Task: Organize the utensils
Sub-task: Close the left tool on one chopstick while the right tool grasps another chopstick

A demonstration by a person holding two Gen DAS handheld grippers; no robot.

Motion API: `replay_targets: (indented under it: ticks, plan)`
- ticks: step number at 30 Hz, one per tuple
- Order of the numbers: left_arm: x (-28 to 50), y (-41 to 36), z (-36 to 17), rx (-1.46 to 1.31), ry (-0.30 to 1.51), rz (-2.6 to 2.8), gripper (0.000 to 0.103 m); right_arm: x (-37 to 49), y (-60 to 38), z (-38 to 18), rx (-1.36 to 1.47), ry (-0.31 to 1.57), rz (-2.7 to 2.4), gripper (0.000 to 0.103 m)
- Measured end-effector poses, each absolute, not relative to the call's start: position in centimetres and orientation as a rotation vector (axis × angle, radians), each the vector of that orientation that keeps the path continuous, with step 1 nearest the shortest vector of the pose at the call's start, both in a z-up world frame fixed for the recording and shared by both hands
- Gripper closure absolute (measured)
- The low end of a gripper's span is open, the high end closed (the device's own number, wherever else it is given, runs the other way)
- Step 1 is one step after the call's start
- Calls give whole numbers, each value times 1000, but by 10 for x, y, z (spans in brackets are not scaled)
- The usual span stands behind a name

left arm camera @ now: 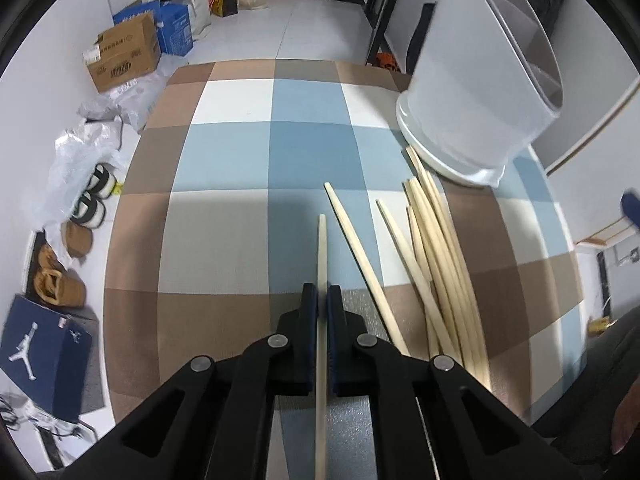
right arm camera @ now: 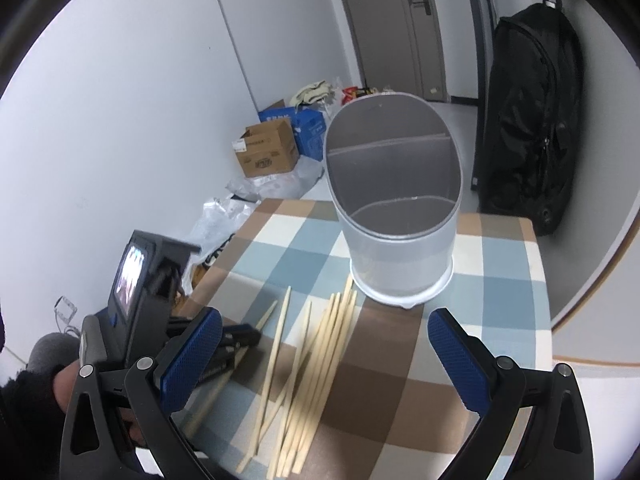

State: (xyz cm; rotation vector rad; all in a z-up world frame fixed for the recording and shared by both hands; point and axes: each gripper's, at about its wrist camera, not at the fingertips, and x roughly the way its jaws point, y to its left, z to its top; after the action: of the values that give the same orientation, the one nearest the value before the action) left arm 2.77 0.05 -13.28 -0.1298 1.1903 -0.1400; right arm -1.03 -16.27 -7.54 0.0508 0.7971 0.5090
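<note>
One chopstick (left arm camera: 322,240) sits clenched in your left gripper (left arm camera: 322,300) over the checked worktop (left arm camera: 224,220); the loose chopsticks (left arm camera: 436,264) lie beside the white holder (right arm camera: 394,208). Your right gripper (right arm camera: 324,356) has its fingers spread, holding nothing.

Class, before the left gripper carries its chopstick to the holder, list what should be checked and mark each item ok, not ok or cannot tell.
1. Left gripper shut on one chopstick: ok.
2. Only one stick in the jaws: ok.
3. Holder upright on the table: ok.
4. Holder's near compartment free of utensils: ok.
5. Right gripper open, holding nothing: ok.
6. Loose chopsticks clear of the lift path: cannot tell.
</note>
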Motion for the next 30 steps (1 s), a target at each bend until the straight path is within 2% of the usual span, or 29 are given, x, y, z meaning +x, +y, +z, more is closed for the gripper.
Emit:
replay_targets:
  ticks: [5, 7, 11, 16, 21, 25, 30]
  plan:
    - [24, 22, -109, -226, 1091, -117, 102, -2, -154, -80, 46, 868, 527, 1]
    - [20, 32, -97, -273, 1037, -112, 102, 5, -147, -81, 40, 898, 543, 9]
    - [13, 54, -78, -367, 954, -100, 102, 16, -123, -88, 30, 953, 598, 17]
    - [18, 68, -72, -423, 920, -90, 102, 37, -87, -112, -23, 1066, 625, 49]
    - [20, 75, -75, -426, 916, -89, 102, 56, -60, -138, -94, 1163, 631, 60]
    - [18, 87, -74, -483, 924, -96, 102, 61, -41, -147, -167, 1190, 624, 64]
    - [20, 101, -79, -528, 945, -64, 102, 66, -21, -162, -267, 1240, 597, 75]
